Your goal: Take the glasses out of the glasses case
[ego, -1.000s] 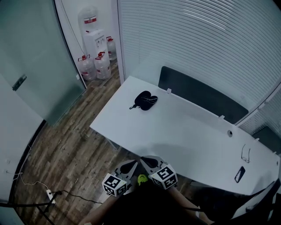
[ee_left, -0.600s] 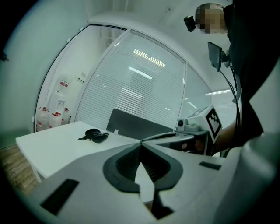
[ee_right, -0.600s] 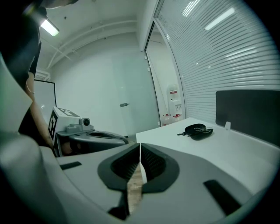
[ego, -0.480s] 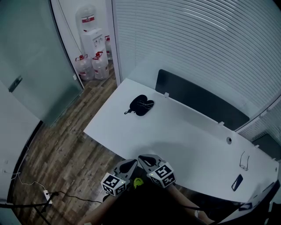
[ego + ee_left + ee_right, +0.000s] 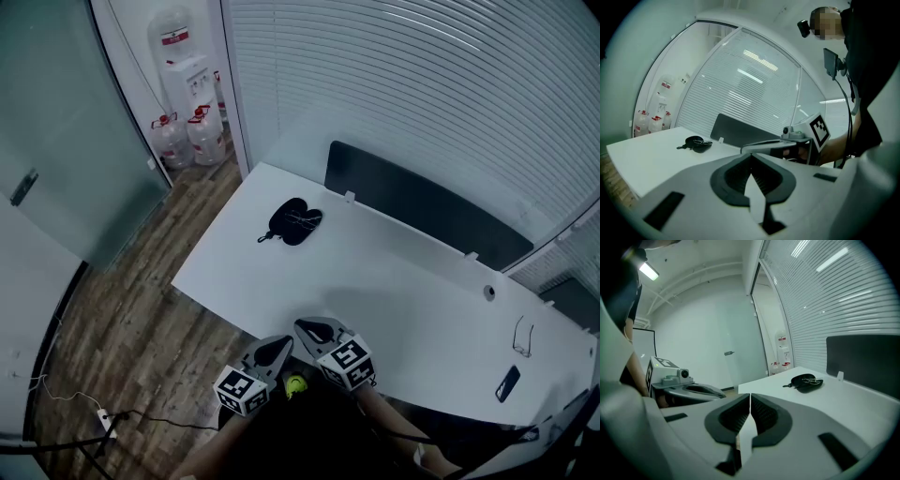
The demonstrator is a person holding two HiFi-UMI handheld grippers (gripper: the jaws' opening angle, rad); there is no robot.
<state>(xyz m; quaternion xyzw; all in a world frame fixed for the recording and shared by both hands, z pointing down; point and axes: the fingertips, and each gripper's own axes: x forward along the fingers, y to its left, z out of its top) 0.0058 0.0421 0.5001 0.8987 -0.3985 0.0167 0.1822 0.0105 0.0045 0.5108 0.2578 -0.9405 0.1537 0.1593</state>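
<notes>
A black glasses case (image 5: 293, 221) lies open on the white table (image 5: 394, 291), near its far left corner, with glasses resting in it. It also shows small in the left gripper view as the case (image 5: 696, 144) and in the right gripper view as the case (image 5: 806, 381). Both grippers hover at the table's near edge, far from the case. My left gripper (image 5: 278, 346) is shut, with nothing between its jaws. My right gripper (image 5: 310, 328) is shut and empty too, right beside the left one.
A dark divider panel (image 5: 422, 208) runs along the table's far edge. Another pair of glasses (image 5: 522, 333) and a dark phone (image 5: 508, 382) lie at the table's right end. Water bottles and a dispenser (image 5: 186, 89) stand on the wooden floor at the back left.
The head view has shifted, so the table and case sit slightly further left and up in frame. Both grippers stay shut and close together at the near edge.
</notes>
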